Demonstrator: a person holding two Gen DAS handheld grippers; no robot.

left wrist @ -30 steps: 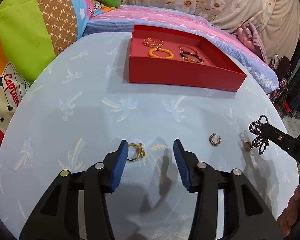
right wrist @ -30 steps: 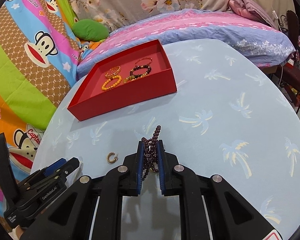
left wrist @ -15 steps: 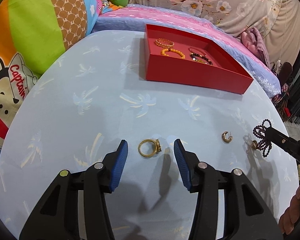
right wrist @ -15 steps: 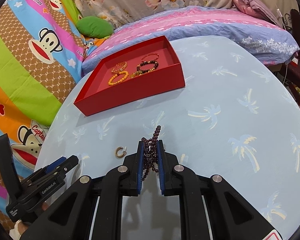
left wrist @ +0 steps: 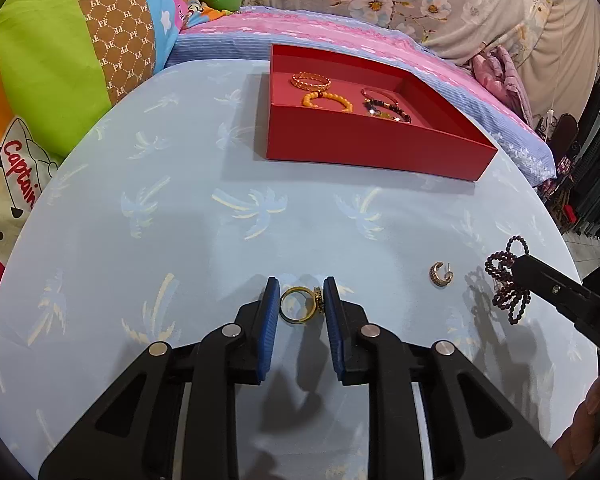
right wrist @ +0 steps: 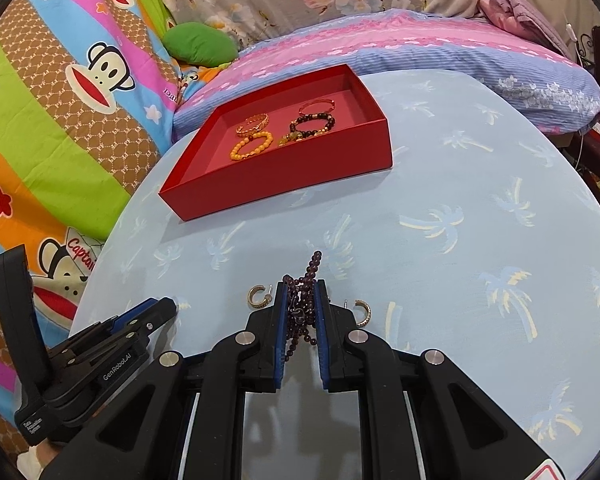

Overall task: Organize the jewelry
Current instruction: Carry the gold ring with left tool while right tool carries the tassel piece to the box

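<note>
A gold ring [left wrist: 298,306] lies flat on the pale blue tablecloth between my left gripper's [left wrist: 300,300] blue pads. The jaws are closing, and the pads meet the ring's two sides. My right gripper [right wrist: 300,292] is shut on a bunched string of dark purple beads [right wrist: 306,278], held just above the cloth. In the left wrist view those beads [left wrist: 506,286] hang from the right gripper's [left wrist: 520,276] tip at the right edge. The red tray [left wrist: 380,152] stands at the far side of the table and holds an orange bead bracelet [left wrist: 328,101], a gold bangle [left wrist: 311,80] and dark bead bracelets [left wrist: 386,108].
One gold hoop earring [right wrist: 258,295] lies left of the right gripper's tips and a second earring [right wrist: 363,312] lies right of them. The left gripper [right wrist: 156,312] sits at the table's left rim. Patterned cushions and bedding ring the round table's far side [right wrist: 380,44].
The left jaws have narrowed from wide apart onto the gold ring, which now sits centred between them instead of by the left finger. The right gripper still holds the beads, hardly moved.
</note>
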